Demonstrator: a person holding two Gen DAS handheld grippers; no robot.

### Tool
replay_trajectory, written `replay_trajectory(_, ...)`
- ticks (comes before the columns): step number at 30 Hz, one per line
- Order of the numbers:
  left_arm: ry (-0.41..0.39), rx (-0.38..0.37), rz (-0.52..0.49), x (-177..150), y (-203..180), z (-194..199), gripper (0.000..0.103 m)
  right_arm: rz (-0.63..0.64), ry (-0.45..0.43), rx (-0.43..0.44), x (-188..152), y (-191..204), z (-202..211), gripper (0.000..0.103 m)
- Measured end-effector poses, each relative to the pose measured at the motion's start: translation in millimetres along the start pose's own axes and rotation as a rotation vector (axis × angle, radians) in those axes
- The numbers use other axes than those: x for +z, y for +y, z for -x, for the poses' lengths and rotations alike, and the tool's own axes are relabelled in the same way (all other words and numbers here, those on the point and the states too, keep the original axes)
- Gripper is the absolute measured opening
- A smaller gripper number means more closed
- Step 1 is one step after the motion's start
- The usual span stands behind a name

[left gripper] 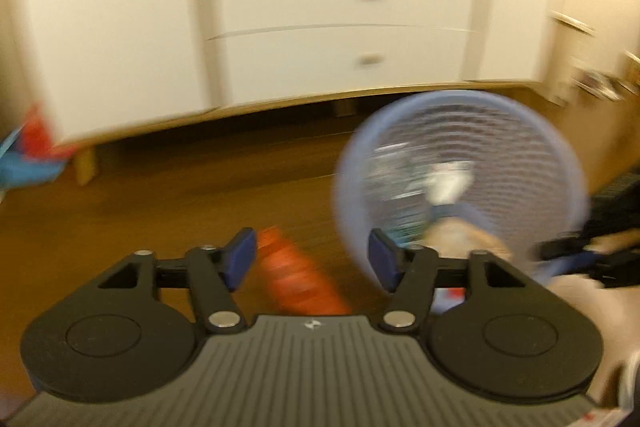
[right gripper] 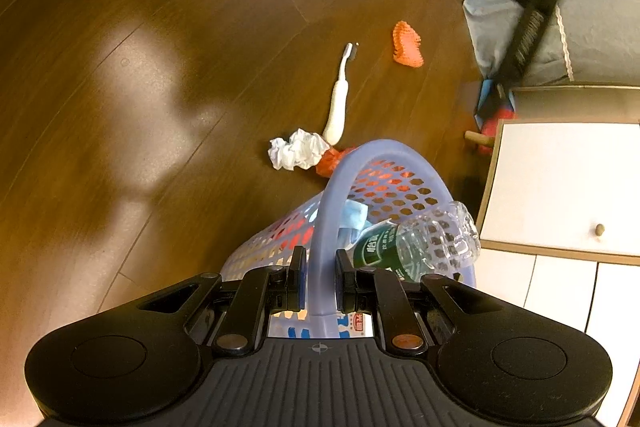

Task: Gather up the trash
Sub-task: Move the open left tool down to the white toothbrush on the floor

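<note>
Carrying: right gripper (right gripper: 319,285) jaws clamped on basket (right gripper: 384,183) rim
Left gripper (left gripper: 312,259): jaws wide, empty
Risk: tilted basket spills bottle (right gripper: 416,243)
Floor: tissue (right gripper: 298,149), toothbrush (right gripper: 340,95) uncollected

I'm looking at a dark brown wood plank floor (right gripper: 168,7) that's catching a big pale patch of glare (right gripper: 148,95) from some light overhead. A white dresser (left gripper: 304,11) with small knobs and light wooden trim is standing on stubby wooden legs (left gripper: 86,161), so there's a shadowy gap showing underneath. Left view is coming through pretty blurry. Everything's glowing warm and yellowish.
</note>
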State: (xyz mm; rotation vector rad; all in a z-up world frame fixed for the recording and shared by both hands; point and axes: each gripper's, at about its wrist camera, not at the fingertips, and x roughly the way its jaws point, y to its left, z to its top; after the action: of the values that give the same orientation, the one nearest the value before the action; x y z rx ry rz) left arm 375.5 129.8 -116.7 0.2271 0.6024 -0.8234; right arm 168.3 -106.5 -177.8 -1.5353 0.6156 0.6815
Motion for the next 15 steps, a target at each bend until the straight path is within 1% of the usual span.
replay_trajectory(3,0.039,0.082,0.088,-21,31,-11,0.065,-0.011,0.002,-0.001,0,0,-1,0.01)
replay_trajectory(4,0.049,0.102,0.101,-28,35,-17,0.065,-0.014,0.002,-0.002,0,0,-1,0.01)
replay_trajectory(6,0.101,0.116,0.088,-44,39,-31,0.066,-0.019,0.003,-0.002,0,0,-2,0.01)
replay_trajectory(8,0.139,0.119,0.054,-57,36,-46,0.069,-0.025,0.004,-0.003,1,-1,-3,0.01)
replay_trajectory(10,0.174,0.128,-0.017,-71,30,-62,0.073,-0.031,0.006,-0.004,1,-2,-4,0.01)
replay_trajectory(11,0.194,0.125,-0.053,-77,28,-70,0.073,-0.033,0.008,-0.003,1,-2,-5,0.01)
replay_trajectory(13,0.212,0.109,-0.141,-90,22,-85,0.072,-0.038,0.011,-0.003,-1,-2,-6,0.01)
replay_trajectory(15,0.227,0.098,-0.191,-99,21,-99,0.068,-0.042,0.016,-0.002,-1,-2,-6,0.01)
